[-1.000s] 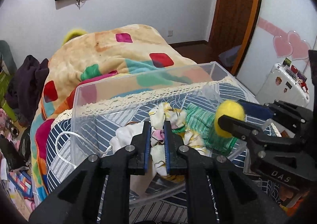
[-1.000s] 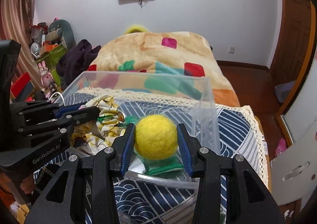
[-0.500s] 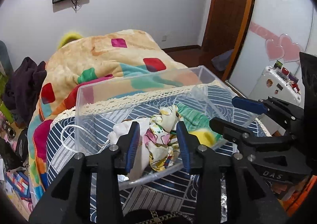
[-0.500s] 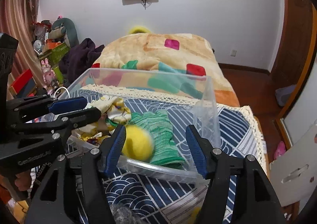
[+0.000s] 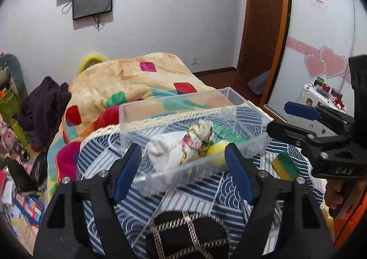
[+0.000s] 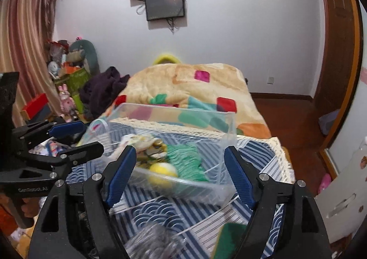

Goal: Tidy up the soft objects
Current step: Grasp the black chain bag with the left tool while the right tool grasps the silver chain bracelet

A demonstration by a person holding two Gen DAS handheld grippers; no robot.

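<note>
A clear plastic bin (image 5: 174, 103) (image 6: 229, 121) stands on a blue patterned cloth. Inside lie a yellow ball (image 5: 216, 152) (image 6: 162, 170), a floral cloth (image 5: 195, 142) (image 6: 142, 142), a white cloth (image 5: 165, 151) and a green knitted cloth (image 5: 226, 131) (image 6: 185, 158). My left gripper (image 5: 183, 171) is open and empty, just in front of the bin. My right gripper (image 6: 180, 175) is open and empty, in front of the bin. A yellow and green sponge (image 5: 285, 165) (image 6: 231, 238) lies on the cloth right of the bin. A grey fluffy thing (image 6: 153, 243) lies near the front.
A black patterned item (image 5: 190, 233) lies on the blue cloth (image 5: 206, 192) under my left gripper. Behind the bin is a bed with a colourful blanket (image 5: 137, 80) (image 6: 188, 84). Clutter fills the floor at left (image 6: 66, 80). A white suitcase (image 5: 318, 96) stands at right.
Both grippers opened and pulled back from the bin. The left let go of the floral cloth and the right let go of the yellow ball; both now lie in the bin.
</note>
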